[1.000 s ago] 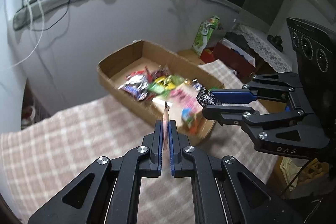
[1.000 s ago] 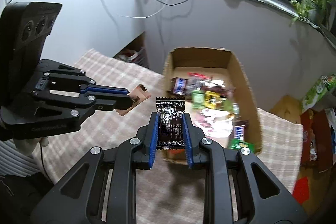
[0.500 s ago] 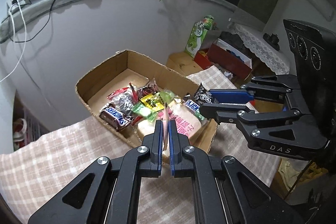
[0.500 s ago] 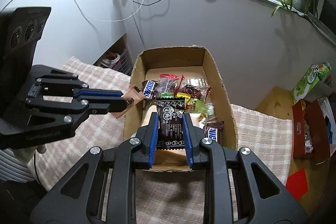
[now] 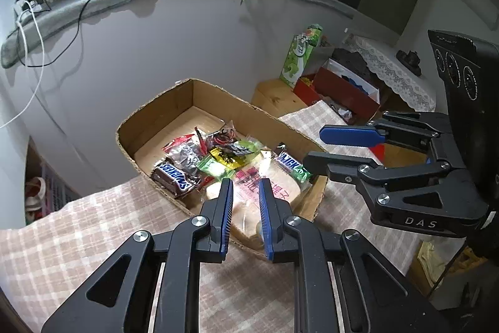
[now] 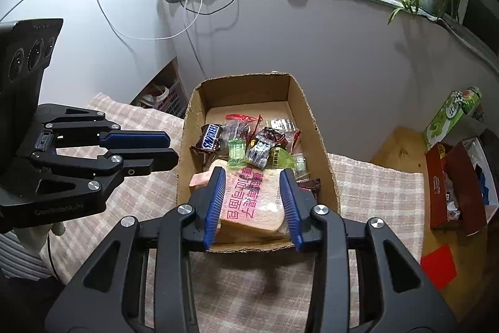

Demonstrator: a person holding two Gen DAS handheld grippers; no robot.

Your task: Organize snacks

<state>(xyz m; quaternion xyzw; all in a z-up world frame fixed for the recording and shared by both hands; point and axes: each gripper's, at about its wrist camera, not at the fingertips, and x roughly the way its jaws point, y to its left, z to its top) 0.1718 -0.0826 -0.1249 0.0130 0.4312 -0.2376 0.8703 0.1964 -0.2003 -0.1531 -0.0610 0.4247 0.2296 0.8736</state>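
Observation:
An open cardboard box [image 5: 146,120] [image 6: 299,102] stands on the checked tablecloth, with several snacks inside: a Snickers bar [image 5: 174,180] [image 6: 212,137], a bagged slice of bread [image 6: 252,202] [image 5: 280,189], and small green, yellow and dark packets [image 6: 259,150]. My left gripper [image 5: 244,192] is open and empty above the box's near edge; it also shows in the right wrist view [image 6: 168,150]. My right gripper [image 6: 252,186] is open and empty above the bread; it also shows in the left wrist view [image 5: 315,149]. A small pink wrapper [image 6: 199,178] lies at the bread's left.
The checked cloth [image 6: 374,186] covers the table around the box. Beyond the table's right side stand a red box [image 6: 458,186], a green carton [image 6: 449,114] and a wooden stool [image 5: 277,95]. A grey wall [image 6: 343,36] rises behind the box.
Both grippers have opened and let go of their packets: the left held a thin pinkish wrapper, the right a dark packet. Both have moved closer over the box.

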